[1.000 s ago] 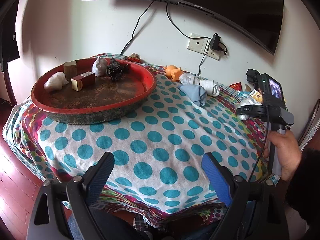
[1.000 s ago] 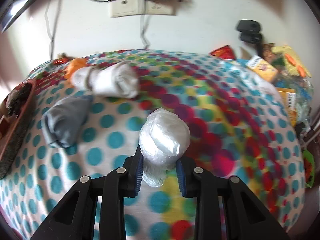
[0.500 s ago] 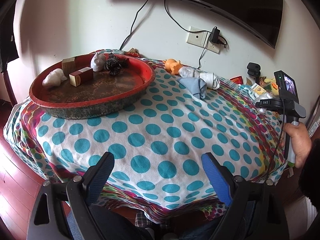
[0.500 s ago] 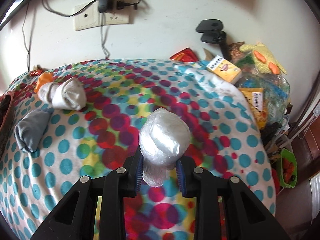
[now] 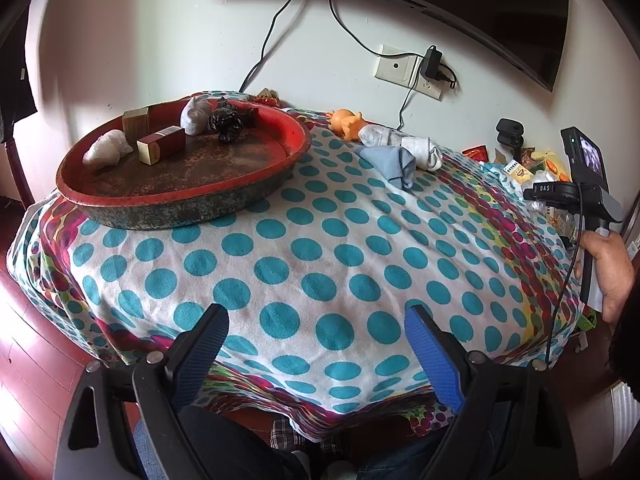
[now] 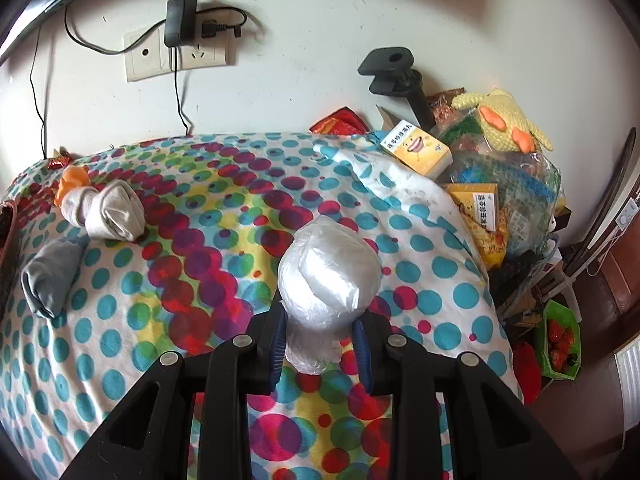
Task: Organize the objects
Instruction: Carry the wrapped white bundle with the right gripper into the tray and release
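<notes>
My right gripper (image 6: 320, 344) is shut on a white plastic-wrapped bundle (image 6: 328, 276), held above the dotted tablecloth (image 6: 200, 280). My left gripper (image 5: 316, 352) stands open over the near table edge, nothing between its fingers. A round red tray (image 5: 296, 136) at the far left holds two small boxes (image 5: 160, 146), two whitish bundles (image 5: 106, 152) and a black crumpled bag (image 5: 230, 120). A white sock roll (image 6: 116, 212), a grey sock roll (image 6: 52, 276) and an orange toy (image 6: 72, 178) lie on the cloth. The right gripper's handle (image 5: 592, 216) shows at the right in a hand.
A pile at the table's right end holds yellow boxes (image 6: 420, 152), a knitted yellow toy (image 6: 504, 120) and plastic bags. A black clamp mount (image 6: 396, 72) stands by the wall. Wall sockets (image 6: 180, 56) with cables and a screen hang above. A green basket (image 6: 560, 340) sits on the floor.
The right gripper drew back to the right and rose with the bundle, so the socks now lie farther left. The left gripper stayed where it was.
</notes>
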`<state>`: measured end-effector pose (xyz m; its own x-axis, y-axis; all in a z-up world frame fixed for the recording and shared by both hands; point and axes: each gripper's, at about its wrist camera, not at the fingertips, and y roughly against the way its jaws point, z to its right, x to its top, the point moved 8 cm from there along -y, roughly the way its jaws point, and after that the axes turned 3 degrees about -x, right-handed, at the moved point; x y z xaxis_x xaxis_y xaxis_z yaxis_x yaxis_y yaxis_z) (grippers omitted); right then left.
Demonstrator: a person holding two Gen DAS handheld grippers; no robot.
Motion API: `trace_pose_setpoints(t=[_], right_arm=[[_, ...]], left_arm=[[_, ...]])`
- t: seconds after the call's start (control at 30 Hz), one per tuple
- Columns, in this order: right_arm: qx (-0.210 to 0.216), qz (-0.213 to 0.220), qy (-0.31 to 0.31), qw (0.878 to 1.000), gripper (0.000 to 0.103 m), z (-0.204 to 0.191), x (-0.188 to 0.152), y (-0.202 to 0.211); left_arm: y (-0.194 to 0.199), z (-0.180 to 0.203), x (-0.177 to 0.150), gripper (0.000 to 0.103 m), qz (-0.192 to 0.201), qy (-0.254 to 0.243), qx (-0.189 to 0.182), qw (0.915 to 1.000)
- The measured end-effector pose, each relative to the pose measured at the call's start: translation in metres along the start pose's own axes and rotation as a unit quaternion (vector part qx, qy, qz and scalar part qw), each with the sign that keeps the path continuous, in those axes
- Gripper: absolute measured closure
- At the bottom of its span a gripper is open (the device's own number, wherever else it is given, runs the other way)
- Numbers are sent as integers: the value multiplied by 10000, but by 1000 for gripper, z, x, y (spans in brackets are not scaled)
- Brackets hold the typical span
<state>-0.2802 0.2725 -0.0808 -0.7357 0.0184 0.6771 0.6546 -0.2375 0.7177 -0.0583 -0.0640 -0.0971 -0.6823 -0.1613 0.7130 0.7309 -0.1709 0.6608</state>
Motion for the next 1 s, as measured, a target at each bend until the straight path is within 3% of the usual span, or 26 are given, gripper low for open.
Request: trace_pose_setpoints(t=[0.77,1.0], right_arm=[[396,343,549,9971,76,-86,30,36],[541,409,751,9949,76,-114,30,45]], left_arm=[[8,-3,6,11,127,-53,93,9999],[14,-16,11,11,302,55,357,9989]])
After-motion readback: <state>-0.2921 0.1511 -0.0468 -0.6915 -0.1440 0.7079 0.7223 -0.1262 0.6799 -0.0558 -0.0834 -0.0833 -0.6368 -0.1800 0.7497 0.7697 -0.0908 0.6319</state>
